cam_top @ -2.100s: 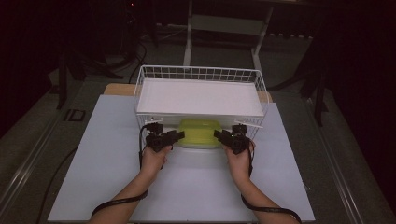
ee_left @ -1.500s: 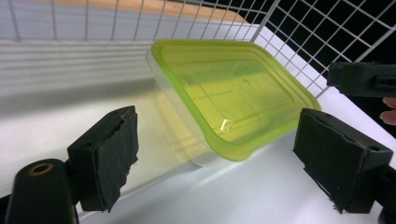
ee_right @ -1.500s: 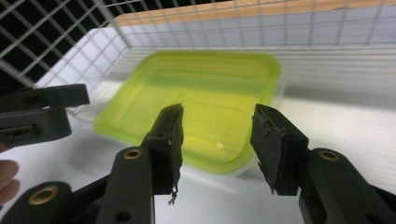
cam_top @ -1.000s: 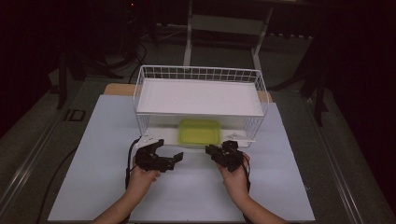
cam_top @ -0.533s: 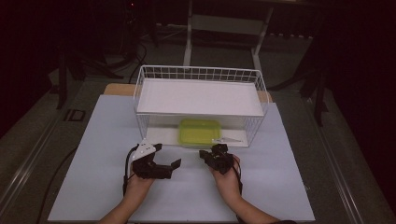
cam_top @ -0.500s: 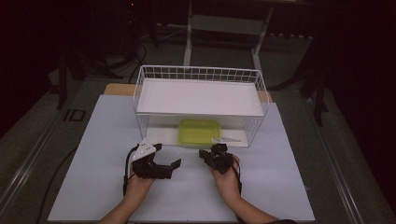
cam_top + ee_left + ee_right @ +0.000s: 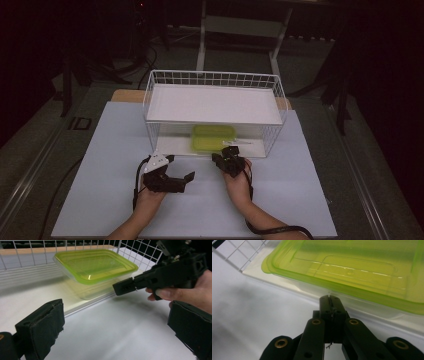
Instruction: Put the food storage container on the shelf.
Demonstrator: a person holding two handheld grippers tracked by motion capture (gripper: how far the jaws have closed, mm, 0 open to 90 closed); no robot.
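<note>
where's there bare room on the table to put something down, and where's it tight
Bare white table runs wide on the left of the wire basket, also on its right, and along the near edge outside both hands. The basket's top shelf is bare too. It is tight at the basket's front: the green box sits under the shelf, with the shut right gripper and open left gripper close by.

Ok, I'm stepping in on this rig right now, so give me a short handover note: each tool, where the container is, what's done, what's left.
Left tool: open, empty, on the table in front of the wire rack.
Right tool: shut, empty, tip just short of the green-lidded container, near its front edge.
Container: on the lower shelf of the rack, lid on, under the white upper shelf.
Done: container appears placed in the rack; both tools are clear of it.
Left: possibly a nudge further in with the shut right tool; otherwise nothing evident.
</note>
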